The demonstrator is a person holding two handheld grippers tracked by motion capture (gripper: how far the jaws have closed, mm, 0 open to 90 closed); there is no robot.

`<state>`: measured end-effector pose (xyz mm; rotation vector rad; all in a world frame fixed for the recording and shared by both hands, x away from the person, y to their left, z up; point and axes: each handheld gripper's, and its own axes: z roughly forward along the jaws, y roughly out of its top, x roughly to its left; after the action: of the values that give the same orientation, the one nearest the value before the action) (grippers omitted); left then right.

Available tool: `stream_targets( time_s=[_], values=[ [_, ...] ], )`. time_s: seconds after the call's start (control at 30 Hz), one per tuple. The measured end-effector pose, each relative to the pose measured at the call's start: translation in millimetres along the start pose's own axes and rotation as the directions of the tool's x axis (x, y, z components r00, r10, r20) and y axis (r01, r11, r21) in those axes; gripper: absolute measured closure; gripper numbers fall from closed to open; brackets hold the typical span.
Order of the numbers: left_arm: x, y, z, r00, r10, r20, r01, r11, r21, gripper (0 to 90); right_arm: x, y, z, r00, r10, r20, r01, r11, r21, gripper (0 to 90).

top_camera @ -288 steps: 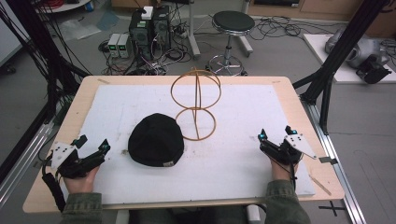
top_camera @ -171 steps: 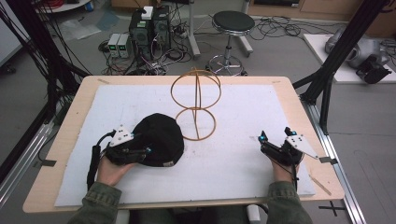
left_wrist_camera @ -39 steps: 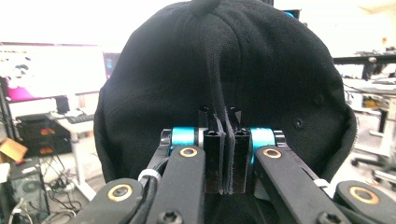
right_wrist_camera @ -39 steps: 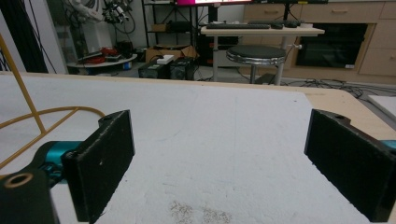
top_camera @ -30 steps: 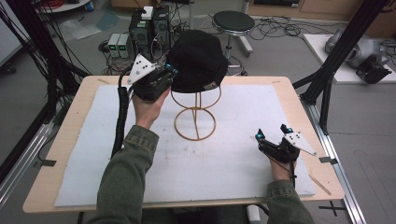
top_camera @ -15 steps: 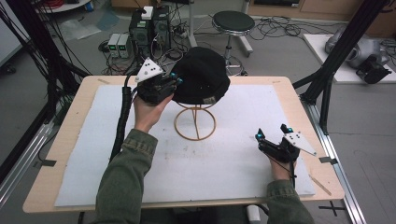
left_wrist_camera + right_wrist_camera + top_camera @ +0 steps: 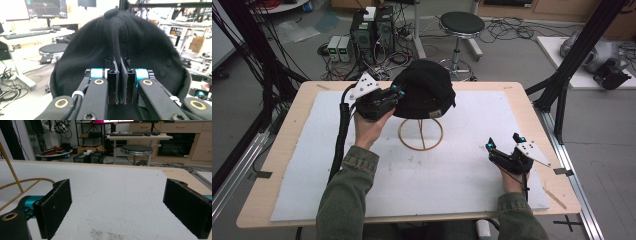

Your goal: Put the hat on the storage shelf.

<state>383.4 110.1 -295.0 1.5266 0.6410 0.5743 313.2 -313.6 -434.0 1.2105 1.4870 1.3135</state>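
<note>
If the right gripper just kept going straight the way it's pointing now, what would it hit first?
Probably nothing soon: the open right gripper points level across the bare white felt mat. The gold wire hat stand sits off to one side, though depth is hard to judge.

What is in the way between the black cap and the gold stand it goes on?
Nothing visible. The black cap already sits over the top of the gold wire stand, and the left gripper has its jaws pinched on the cap's fabric.

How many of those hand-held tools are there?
2. The left tool pinches the black cap sitting on the gold wire stand; the right tool rests open on the white mat.
</note>
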Motion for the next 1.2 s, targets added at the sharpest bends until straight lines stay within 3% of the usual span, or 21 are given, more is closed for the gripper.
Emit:
stream_targets(
  time_s=[0.17, 0.33, 0.5, 0.77, 1.0, 1.2],
  values=[
    [-0.5, -0.6, 0.6, 1.0000, 0.000, 0.005, 0.000, 0.9999, -0.010, 80.7, 0.2, 0.0, -0.1, 1.0000, -0.007, 0.003, 0.007, 1.000, -0.002, 7.7],
    [1.1, -3.3, 3.0, 0.9999, -0.013, 0.003, 0.013, 0.9999, -0.004, 67.5, 0.6, 0.3, -0.5, 0.9999, -0.011, 0.003, 0.011, 1.000, -0.004, 7.7],
    [3.0, -6.7, 0.7, 0.9993, -0.038, -0.004, 0.038, 0.9982, -0.046, 54.8, 0.2, 0.5, -0.7, 1.0000, -0.006, 0.005, 0.006, 1.000, -0.006, 7.6],
    [1.6, -10.6, -1.5, 0.9985, -0.031, -0.045, 0.028, 0.9972, -0.069, 34.6, 0.3, 0.7, -1.2, 0.9999, -0.009, 0.008, 0.009, 1.000, -0.010, 7.7],
    [2.9, -13.7, -9.5, 0.9941, -0.014, -0.108, 0.005, 0.9969, -0.079, 27.6, 0.7, 1.1, -2.6, 0.9998, -0.010, 0.014, 0.011, 1.000, -0.014, 7.7],
    [4.8, -16.7, -23.4, 0.9894, -0.012, -0.145, -0.003, 0.9950, -0.100, 27.0, 0.4, 1.3, -2.9, 0.9999, -0.008, 0.014, 0.009, 1.000, -0.020, 7.7]
  ],
)
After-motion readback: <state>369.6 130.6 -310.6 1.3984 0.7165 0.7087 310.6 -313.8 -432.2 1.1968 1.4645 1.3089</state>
